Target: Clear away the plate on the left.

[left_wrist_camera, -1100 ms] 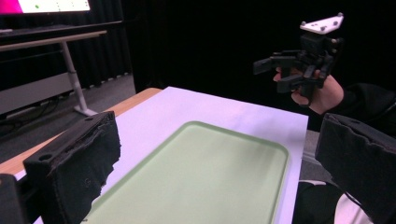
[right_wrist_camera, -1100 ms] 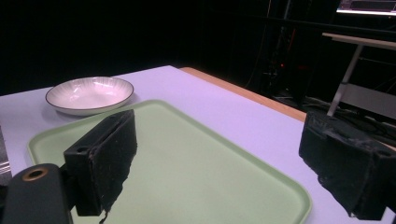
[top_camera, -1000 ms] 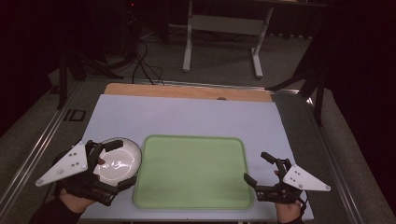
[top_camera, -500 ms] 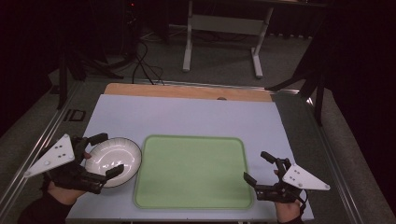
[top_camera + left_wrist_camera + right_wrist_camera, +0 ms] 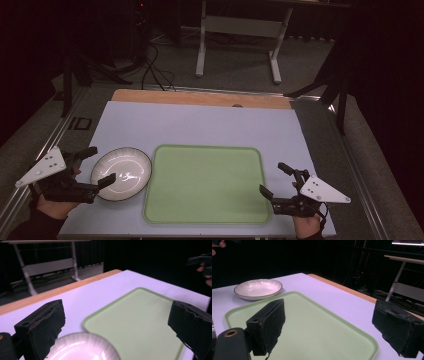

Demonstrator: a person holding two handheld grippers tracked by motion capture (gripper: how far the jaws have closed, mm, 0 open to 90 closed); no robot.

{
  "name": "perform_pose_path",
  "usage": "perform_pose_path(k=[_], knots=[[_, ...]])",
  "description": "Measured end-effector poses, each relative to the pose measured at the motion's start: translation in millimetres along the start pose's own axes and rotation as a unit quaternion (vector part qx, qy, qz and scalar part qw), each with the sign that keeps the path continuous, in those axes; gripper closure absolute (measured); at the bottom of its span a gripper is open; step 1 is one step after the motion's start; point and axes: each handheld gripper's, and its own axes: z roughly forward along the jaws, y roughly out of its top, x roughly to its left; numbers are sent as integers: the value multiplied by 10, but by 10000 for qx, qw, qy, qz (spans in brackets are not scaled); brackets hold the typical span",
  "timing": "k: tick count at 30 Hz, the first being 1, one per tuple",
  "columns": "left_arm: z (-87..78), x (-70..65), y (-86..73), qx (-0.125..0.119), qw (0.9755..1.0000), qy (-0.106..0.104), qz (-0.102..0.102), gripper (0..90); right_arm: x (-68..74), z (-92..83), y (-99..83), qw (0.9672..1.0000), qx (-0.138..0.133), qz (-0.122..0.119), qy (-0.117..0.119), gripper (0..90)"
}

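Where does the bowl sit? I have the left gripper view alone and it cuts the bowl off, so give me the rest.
Observer: From above, the bowl stands on the table, off the green tray, just beside its left edge, and it is empty.
Operator: Now report the other gripper. I get a dark scrap of it, no more.
Observer: The right gripper is open at the tray's near right corner, and there is nothing between its jaws.
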Motion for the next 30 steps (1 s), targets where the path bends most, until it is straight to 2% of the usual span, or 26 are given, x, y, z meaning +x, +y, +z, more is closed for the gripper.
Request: perform_pose_path(k=[4, 6, 8, 10, 11, 15, 17, 18, 19, 21, 22, 23, 24, 25, 26, 27, 28, 29, 30], knots=[[-36, 96, -124, 143, 9996, 186, -168, 13, 2, 4, 0, 10000, 7, -21, -1, 112], [-38, 110, -146, 176, 9994, 260, -161, 18, 1, 7, 0, 10000, 9, -27, 2, 112], [-40, 177, -229, 365, 9981, 399, -288, 17, 3, 8, -1, 10000, 12, -30, 8, 112], [-40, 199, -257, 438, 9976, 414, -335, 18, 5, 9, -1, 10000, 19, -38, 0, 112], [-28, 242, -318, 595, 9959, 502, -456, 18, 5, 10, -1, 10000, 24, -37, 1, 112], [-26, 338, -435, 831, 9927, 520, -698, 36, 8, 12, 0, 10000, 31, -45, 9, 112], [-10, 401, -506, 989, 9900, 504, -872, 36, 7, 16, 0, 10000, 43, -50, 17, 113], [1, 430, -542, 1100, 9878, 567, -941, 36, 7, 20, -1, 10000, 47, -57, 14, 114], [8, 469, -587, 1172, 9862, 538, -1037, 36, 9, 22, -1, 10000, 58, -52, 21, 114], [12, 518, -639, 1272, 9827, 664, -1171, 42, 12, 26, 0, 10000, 59, -71, 27, 114], [9, 546, -667, 1289, 9817, 639, -1252, 43, 13, 25, 2, 9999, 56, -87, 29, 114], [10, 572, -689, 1331, 9791, 732, -1349, 43, 15, 24, 2, 9999, 50, -82, 33, 114], [13, 602, -710, 1390, 9770, 726, -1442, 49, 17, 22, 2, 9999, 51, -85, 28, 114], [21, 629, -734, 1498, 9738, 795, -1512, 49, 17, 20, 2, 10000, 54, -78, 28, 114], [21, 629, -734, 1498, 9738, 795, -1512, 58, 16, 20, 2, 9999, 57, -78, 26, 114], [34, 665, -765, 1638, 9693, 800, -1650, 60, 15, 20, 1, 9999, 59, -86, 21, 114], [41, 672, -780, 1693, 9671, 864, -1690, 60, 13, 21, 1, 9999, 61, -91, 23, 114], [51, 686, -793, 1775, 9637, 908, -1773, 62, 12, 22, 1, 9999, 62, -88, 28, 115], [51, 686, -793, 1775, 9637, 908, -1773, 67, 12, 22, 1, 9999, 62, -88, 28, 115]])
